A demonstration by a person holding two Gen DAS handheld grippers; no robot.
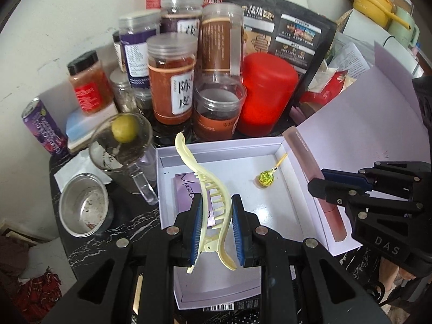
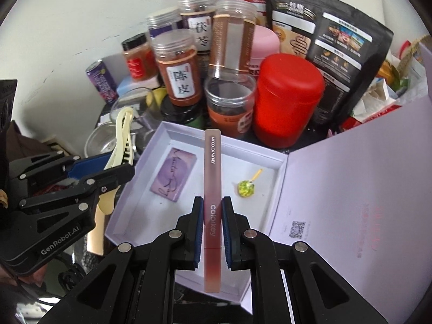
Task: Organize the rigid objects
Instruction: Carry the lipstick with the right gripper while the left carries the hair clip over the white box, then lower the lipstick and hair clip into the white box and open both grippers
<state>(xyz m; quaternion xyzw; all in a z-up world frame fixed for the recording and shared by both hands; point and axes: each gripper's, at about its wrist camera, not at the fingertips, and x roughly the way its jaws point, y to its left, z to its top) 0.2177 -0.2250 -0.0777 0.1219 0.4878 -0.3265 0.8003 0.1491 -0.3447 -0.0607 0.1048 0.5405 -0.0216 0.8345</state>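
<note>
My left gripper (image 1: 216,210) is shut on a long cream hair clip (image 1: 208,189), which hangs over the open lilac box (image 1: 280,216). In the right wrist view that clip (image 2: 121,140) and the left gripper (image 2: 108,171) show at the box's left edge. My right gripper (image 2: 212,210) is shut on a slim pink lip-gloss tube (image 2: 212,167), held lengthwise above the box (image 2: 151,148). The same tube (image 1: 321,189) and right gripper (image 1: 318,181) show at the right of the left wrist view. Inside the box lie a purple card (image 2: 172,176) and a green-wrapped sweet on a stick (image 2: 246,188).
Behind the box stand several plastic jars (image 1: 172,81), a red canister (image 1: 266,91) and a black pouch (image 1: 286,32). A glass mug holding a lime (image 1: 121,145), a steel cup (image 1: 83,205) and a purple can (image 1: 43,127) sit left. The box's lid (image 2: 351,189) lies open rightward.
</note>
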